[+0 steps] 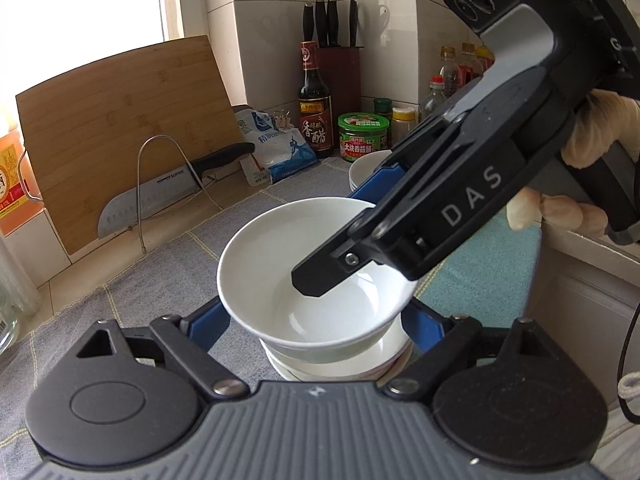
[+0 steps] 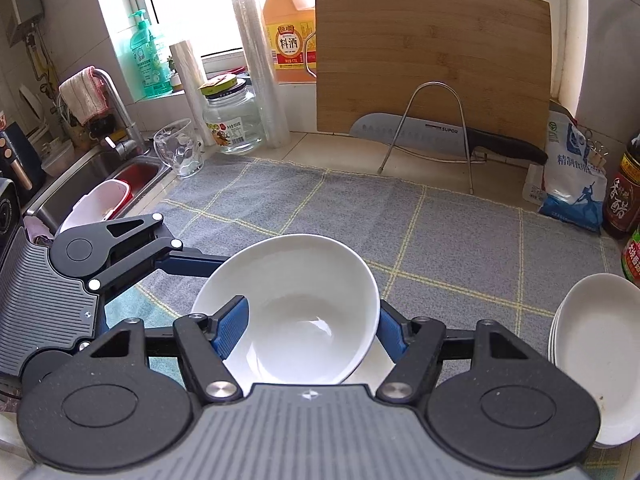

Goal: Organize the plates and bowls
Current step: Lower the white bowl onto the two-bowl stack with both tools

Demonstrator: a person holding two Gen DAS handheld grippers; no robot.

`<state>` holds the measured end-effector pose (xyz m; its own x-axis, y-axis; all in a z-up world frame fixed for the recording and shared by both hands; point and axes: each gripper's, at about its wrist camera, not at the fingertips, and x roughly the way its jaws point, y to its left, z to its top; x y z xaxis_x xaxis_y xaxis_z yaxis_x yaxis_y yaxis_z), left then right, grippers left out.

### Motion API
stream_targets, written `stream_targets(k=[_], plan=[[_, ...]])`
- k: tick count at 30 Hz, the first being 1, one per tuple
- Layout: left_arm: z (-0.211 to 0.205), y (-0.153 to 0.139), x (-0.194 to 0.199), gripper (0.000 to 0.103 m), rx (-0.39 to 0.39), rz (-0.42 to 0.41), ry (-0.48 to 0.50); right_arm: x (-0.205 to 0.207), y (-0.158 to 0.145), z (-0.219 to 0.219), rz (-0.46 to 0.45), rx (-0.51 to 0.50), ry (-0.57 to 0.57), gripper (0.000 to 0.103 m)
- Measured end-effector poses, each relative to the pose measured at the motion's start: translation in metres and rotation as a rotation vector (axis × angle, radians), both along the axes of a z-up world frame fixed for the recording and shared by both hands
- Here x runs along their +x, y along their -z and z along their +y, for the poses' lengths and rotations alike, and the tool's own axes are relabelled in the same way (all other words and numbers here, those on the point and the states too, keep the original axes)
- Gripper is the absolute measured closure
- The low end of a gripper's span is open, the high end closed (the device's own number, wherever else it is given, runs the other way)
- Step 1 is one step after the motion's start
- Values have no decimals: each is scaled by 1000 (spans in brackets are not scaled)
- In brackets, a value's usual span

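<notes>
— What's in your right gripper?
— A smooth, round white bowl, clamped by its rim over the grey checked cloth.
— And the left gripper?
— Spread wide around the stacked bowls.

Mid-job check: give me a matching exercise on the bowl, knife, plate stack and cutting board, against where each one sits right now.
Things:
1. white bowl
2. knife
3. plate stack
4. cutting board

Places:
A. standing upright by the window
B. gripped in the right tool
C. on the grey cloth, far right in the right wrist view
D. lying through the wire stand

Pairs: 1-B, 2-D, 3-C, 4-A
</notes>
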<state>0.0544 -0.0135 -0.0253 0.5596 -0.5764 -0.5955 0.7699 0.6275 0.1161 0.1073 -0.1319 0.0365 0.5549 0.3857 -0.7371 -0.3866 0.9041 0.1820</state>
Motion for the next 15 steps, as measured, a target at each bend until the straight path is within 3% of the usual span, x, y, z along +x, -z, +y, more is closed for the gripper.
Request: stream_targets(k=[15], plan=[[-9,16,7,11,25,56,-5,4,22,-7,44,-18,-9,30]])
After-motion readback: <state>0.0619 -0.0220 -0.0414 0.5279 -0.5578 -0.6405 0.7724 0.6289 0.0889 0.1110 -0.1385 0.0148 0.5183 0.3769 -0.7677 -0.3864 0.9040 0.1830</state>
